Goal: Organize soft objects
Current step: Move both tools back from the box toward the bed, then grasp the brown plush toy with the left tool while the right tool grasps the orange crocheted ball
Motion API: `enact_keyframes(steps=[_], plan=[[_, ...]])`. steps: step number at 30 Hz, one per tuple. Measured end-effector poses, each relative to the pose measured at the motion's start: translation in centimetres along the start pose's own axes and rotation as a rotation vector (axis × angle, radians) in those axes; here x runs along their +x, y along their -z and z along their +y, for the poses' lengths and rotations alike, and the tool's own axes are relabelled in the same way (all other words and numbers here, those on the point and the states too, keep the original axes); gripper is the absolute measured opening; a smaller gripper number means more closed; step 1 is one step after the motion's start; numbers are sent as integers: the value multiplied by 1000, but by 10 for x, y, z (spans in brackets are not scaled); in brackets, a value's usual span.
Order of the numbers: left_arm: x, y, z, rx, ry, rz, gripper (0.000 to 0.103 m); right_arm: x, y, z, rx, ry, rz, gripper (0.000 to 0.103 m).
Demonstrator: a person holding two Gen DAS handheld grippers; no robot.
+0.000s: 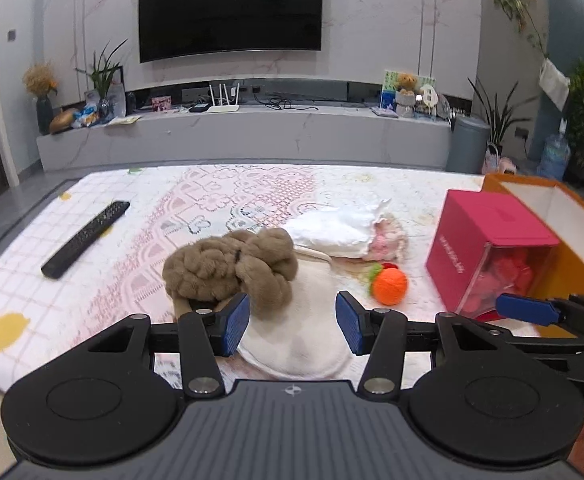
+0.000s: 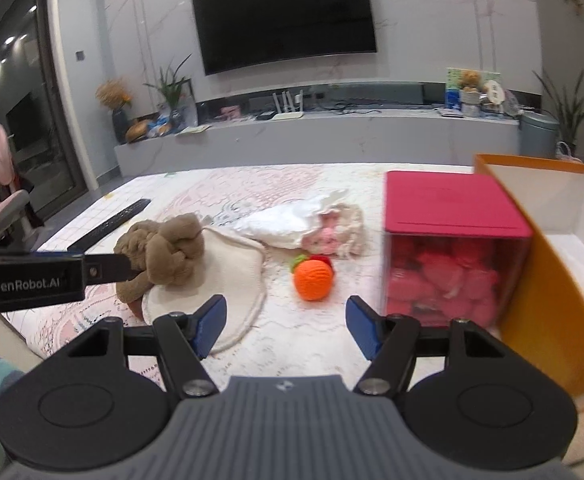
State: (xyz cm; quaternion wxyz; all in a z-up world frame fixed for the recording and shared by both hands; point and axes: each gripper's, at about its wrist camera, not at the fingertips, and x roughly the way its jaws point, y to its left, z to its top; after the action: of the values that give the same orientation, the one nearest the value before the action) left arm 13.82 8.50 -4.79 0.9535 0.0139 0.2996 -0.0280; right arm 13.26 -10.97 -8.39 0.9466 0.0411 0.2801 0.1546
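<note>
1. Left wrist view: my left gripper (image 1: 292,322) sits low over the patterned pink-and-white table cover (image 1: 219,200), pitched down toward it. The fluffy brown plush toy (image 1: 231,266) lies just ahead of my left pad, on the edge of the round cream fabric pad (image 1: 296,332); whether that pad touches the fur I can't tell.
2. The cream pad fills the gap between my left jaws. They're spread wide and released, gripping nothing.
3. The orange crocheted ball with a green leaf (image 1: 390,286) is ahead and to the right of the right-hand finger, clear of it. Behind it lie a folded white cloth (image 1: 338,232) and a small pink-and-cream knitted piece (image 1: 388,242), touching each other.
4. Right wrist view: my right gripper (image 2: 285,326) is also angled down at the cover, jaws parted wide, bare cover between them, nothing held.
5. The orange ball is straight ahead of my right gripper, centred between the fingers, not touching. The brown plush and cream pad are ahead-left; the left-hand finger overlaps the cream pad's near edge in the frame.
6. The magenta-lidded clear box of red soft pieces (image 2: 452,240) stands just beyond the right-hand finger, with an open orange cardboard box (image 2: 552,280) beside it on the right.
7. My left gripper's body shows at the left edge of this view, level with the plush.
8. A black remote control (image 1: 85,238) lies well off to the left.
</note>
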Motion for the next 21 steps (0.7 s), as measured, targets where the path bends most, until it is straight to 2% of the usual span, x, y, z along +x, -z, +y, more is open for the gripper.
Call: enact_keyframes(steps=[2,4,7,12,17,21], plan=[[9,-5,2,19,4,11,61,13,-2,4,-17,-11,11,66],[18,-10,4,43,8,12,70,25,-4,10,-41,-15,21,66],[30,-16,-2,171,-25,-1,78,42,-10,14,-77,-17,31,66],[53,-17,-14,403,-56,-5,79,72,-16,18,-135,14,34,66],[74,-5,-24,595,-106,-33,82,104,-13,25,-213,126,35,66],[92,3,-30,646,-124,-21,84,122,-8,26,-241,169,40,65]])
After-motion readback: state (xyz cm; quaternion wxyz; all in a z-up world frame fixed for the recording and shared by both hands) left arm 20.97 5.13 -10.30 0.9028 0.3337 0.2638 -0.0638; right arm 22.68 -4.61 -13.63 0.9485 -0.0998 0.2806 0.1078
